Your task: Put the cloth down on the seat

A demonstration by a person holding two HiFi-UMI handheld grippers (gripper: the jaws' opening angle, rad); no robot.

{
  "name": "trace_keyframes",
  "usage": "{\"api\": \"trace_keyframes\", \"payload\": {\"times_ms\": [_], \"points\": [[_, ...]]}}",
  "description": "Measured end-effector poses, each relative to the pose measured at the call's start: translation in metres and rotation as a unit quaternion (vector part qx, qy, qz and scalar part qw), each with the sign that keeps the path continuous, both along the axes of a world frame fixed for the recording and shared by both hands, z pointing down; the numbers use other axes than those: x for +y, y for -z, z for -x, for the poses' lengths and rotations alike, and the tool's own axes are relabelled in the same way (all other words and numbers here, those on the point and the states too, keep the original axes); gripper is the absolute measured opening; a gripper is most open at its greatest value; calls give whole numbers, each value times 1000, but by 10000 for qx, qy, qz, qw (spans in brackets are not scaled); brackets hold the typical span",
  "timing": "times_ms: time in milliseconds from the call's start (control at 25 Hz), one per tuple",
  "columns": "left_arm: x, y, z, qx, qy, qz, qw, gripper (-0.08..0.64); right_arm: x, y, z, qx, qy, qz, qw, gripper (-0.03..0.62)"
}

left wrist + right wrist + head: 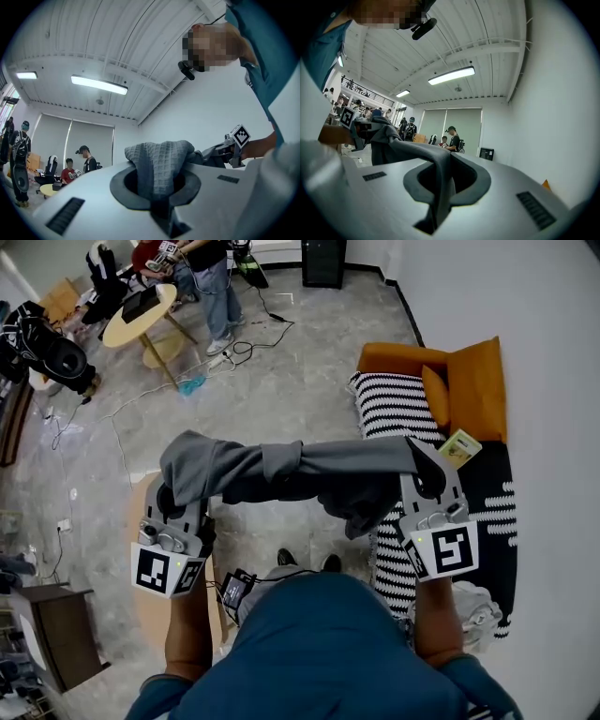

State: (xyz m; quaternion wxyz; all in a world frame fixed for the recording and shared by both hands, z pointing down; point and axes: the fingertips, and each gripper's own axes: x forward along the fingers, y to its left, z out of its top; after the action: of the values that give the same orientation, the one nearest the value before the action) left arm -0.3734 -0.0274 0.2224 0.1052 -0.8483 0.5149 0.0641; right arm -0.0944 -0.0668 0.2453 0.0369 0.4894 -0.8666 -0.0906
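A grey cloth (291, 474) hangs stretched between my two grippers in the air, sagging in a bunch near the right one. My left gripper (173, 498) is shut on the cloth's left end, and the left gripper view shows the waffle-textured cloth (157, 171) pinched between its jaws. My right gripper (424, 479) is shut on the right end, where the cloth (436, 187) runs down into the closed jaws. The seat (403, 409), a sofa with a black-and-white striped cover, lies below and to the right of the cloth.
Orange cushions (469, 381) and a small yellow-green packet (459, 446) lie at the sofa's far end. A round wooden table (141, 315) and people (211, 277) stand at the back left. Cables (234, 352) trail over the grey floor. A dark cabinet (52, 634) stands at the left.
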Motion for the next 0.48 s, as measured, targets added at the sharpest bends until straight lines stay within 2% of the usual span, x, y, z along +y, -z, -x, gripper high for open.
{"api": "trace_keyframes", "payload": {"times_ms": [280, 480], "points": [[-41, 2, 30, 7, -290, -70, 9996, 34, -31, 4, 27, 131, -240, -187, 9995, 25], [-72, -1, 23, -12, -326, -70, 9994, 34, -59, 5, 21, 165, -271, -239, 9992, 25]]}}
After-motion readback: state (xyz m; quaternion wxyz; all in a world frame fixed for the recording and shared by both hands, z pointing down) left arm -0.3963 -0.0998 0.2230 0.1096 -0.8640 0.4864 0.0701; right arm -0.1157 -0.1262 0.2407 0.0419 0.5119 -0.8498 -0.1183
